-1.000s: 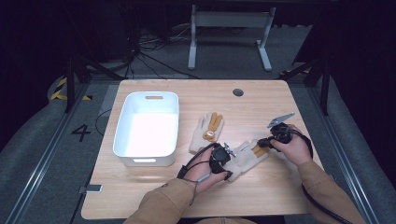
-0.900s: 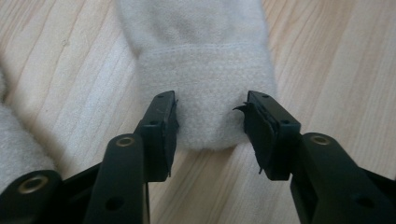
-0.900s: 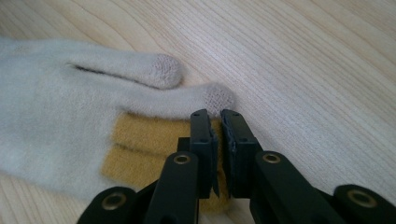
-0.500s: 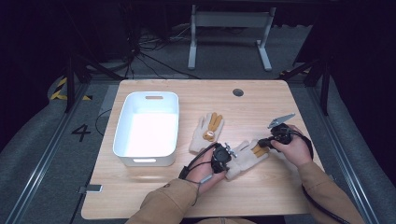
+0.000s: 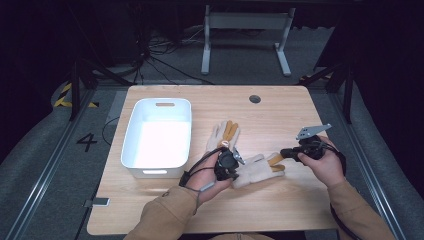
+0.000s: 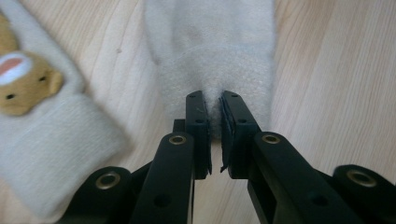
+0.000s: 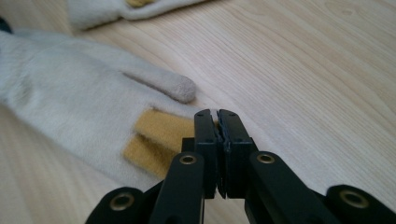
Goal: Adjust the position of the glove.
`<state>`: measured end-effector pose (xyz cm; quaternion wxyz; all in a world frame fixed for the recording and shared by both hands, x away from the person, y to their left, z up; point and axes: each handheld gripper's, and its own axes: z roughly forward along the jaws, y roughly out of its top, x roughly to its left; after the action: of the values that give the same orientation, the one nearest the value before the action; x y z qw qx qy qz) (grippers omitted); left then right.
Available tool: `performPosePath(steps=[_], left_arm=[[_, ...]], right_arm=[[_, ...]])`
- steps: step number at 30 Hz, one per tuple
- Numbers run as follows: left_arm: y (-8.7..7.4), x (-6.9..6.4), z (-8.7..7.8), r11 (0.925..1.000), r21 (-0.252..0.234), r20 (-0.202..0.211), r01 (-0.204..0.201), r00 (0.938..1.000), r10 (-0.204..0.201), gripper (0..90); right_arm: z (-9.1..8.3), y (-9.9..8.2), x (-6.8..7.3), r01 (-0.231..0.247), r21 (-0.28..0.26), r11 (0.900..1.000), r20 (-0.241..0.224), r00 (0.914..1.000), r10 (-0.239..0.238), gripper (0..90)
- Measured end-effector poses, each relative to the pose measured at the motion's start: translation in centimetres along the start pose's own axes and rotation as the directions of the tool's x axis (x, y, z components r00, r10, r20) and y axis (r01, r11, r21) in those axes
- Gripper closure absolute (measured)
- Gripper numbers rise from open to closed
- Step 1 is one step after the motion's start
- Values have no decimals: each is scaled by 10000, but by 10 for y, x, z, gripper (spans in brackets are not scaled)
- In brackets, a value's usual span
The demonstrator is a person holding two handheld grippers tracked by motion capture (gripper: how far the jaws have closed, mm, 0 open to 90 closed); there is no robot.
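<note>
1. While the left gripper (image 6: 212,109) pinches the cuff of a cream glove (image 5: 256,169), the right gripper (image 7: 217,122) clamps that glove's mustard fingertips (image 7: 156,133).
2. The glove stretches between them on the table (image 5: 280,210) (near its front edge).
3. A second glove (image 5: 224,136) lies just beyond.
4. A white tub (image 5: 158,137) sits further left.

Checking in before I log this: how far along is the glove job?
Done: both grips are set. The left gripper pinches the cuff of the nearer cream fleece glove, and the right gripper pinches its mustard fingertips. In hand: lifting it. Left: the second cream glove lies on the table, and the white plastic bin holds nothing.
</note>
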<state>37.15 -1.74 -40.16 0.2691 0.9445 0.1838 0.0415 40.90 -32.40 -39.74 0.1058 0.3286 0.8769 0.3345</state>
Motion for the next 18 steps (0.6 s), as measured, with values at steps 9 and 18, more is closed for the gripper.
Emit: performPosePath(steps=[9, 18], left_arm=[[-10, 9, -10, 9978, 209, 324, -622, 9976, 615, 825], [-13, 11, 3, 9947, 598, 723, -837, 9942, 794, 794]], right_arm=[[-15, -14, 23, -311, -198, 9993, -225, 9993, 307, 878], [-7, -23, 33, -427, 406, 9983, -490, 9978, 446, 864]])
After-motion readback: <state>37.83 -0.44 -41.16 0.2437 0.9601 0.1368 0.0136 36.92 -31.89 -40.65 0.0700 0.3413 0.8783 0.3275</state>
